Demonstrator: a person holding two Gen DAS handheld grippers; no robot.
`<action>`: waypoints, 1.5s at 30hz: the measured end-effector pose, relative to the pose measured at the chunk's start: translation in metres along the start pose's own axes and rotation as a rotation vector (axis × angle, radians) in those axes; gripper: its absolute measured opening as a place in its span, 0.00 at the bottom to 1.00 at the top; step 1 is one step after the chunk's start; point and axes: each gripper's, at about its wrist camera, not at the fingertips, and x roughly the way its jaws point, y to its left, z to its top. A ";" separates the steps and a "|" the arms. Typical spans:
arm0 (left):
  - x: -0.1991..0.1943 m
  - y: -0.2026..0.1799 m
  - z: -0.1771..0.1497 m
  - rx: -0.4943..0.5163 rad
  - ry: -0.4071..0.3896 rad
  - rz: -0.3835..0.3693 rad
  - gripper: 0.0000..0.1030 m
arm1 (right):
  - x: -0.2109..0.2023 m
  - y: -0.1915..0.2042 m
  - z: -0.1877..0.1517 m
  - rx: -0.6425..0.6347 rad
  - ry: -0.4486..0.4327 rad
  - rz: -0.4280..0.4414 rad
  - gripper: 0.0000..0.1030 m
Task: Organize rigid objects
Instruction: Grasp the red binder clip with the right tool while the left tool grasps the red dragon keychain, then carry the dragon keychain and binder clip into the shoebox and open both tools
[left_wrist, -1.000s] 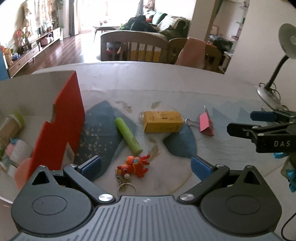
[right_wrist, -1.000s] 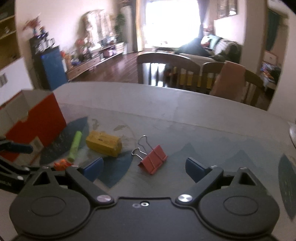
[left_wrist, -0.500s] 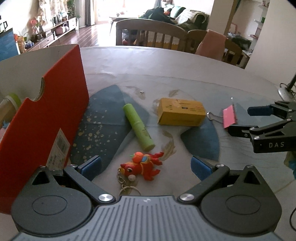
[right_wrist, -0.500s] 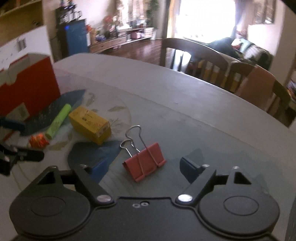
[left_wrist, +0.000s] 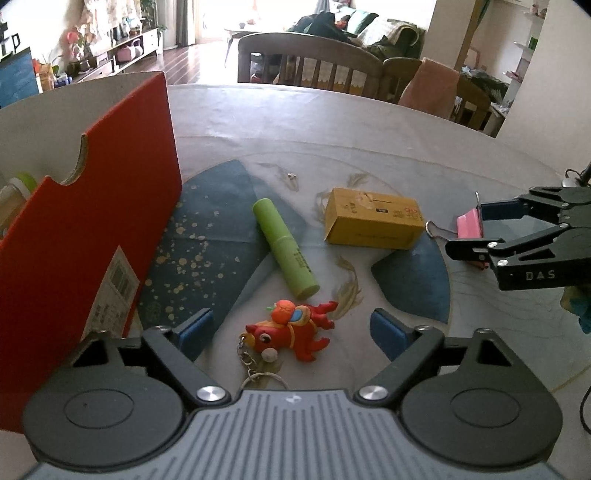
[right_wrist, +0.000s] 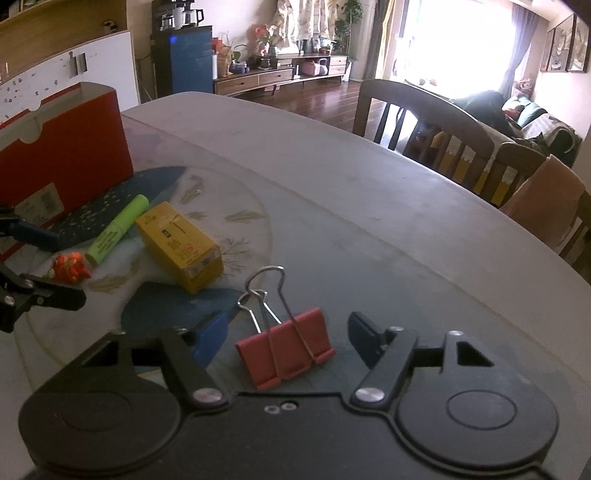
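A red toy keychain (left_wrist: 293, 330) lies on the table between the open fingers of my left gripper (left_wrist: 291, 328). A green tube (left_wrist: 285, 247) and a yellow box (left_wrist: 373, 219) lie beyond it. A red binder clip (right_wrist: 286, 345) lies between the open fingers of my right gripper (right_wrist: 286, 336), untouched; it shows pink in the left wrist view (left_wrist: 469, 223). A red open storage box (left_wrist: 81, 221) stands at the left, with items inside. The right wrist view shows the tube (right_wrist: 118, 229), the yellow box (right_wrist: 181, 245), the toy (right_wrist: 70, 267) and the red box (right_wrist: 62, 162).
The round table (right_wrist: 369, 192) has a glass top with blue patterns. Wooden chairs (left_wrist: 314, 59) stand at its far edge. A lamp base (left_wrist: 570, 181) and cable sit at the right. The left gripper's fingers (right_wrist: 33, 236) show at the right wrist view's left edge.
Both grippers have moved closer to their objects: the left toward the toy keychain, the right toward the binder clip, which now lies between its fingers. Both stay open.
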 end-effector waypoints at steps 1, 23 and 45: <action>-0.001 0.000 0.000 0.005 -0.002 0.002 0.73 | 0.001 0.001 0.000 -0.005 0.002 0.000 0.61; -0.019 0.001 0.002 0.026 0.000 -0.040 0.50 | -0.043 0.038 -0.010 0.148 0.020 -0.049 0.52; -0.108 0.006 0.021 0.039 -0.075 -0.201 0.50 | -0.147 0.115 0.017 0.258 -0.118 -0.086 0.52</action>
